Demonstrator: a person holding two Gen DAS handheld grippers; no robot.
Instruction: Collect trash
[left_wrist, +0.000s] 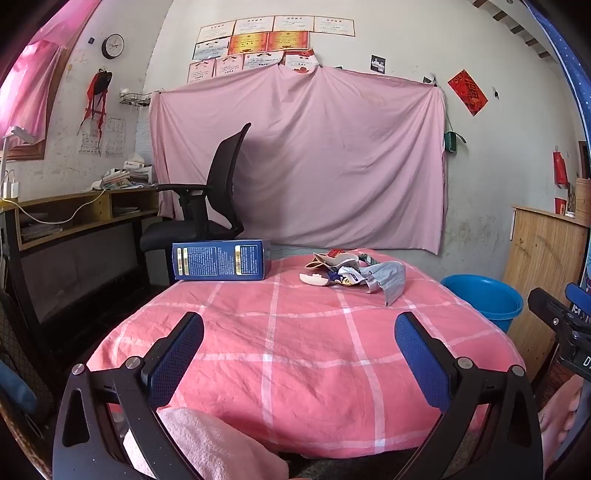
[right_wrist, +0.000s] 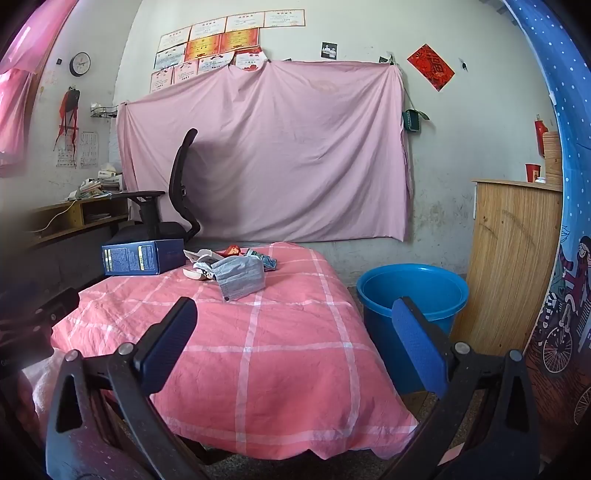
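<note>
A pile of crumpled wrappers lies at the far side of the pink checked table; it also shows in the right wrist view, with a grey foil bag in front. A blue box lies on its side at the far left edge, also in the right wrist view. A blue bucket stands on the floor to the right of the table, also in the left wrist view. My left gripper is open and empty over the near table. My right gripper is open and empty near the table's right edge.
A black office chair stands behind the table at the left, next to a desk. A wooden cabinet stands right of the bucket. A pink towel lies at the near edge. A pink sheet hangs on the back wall.
</note>
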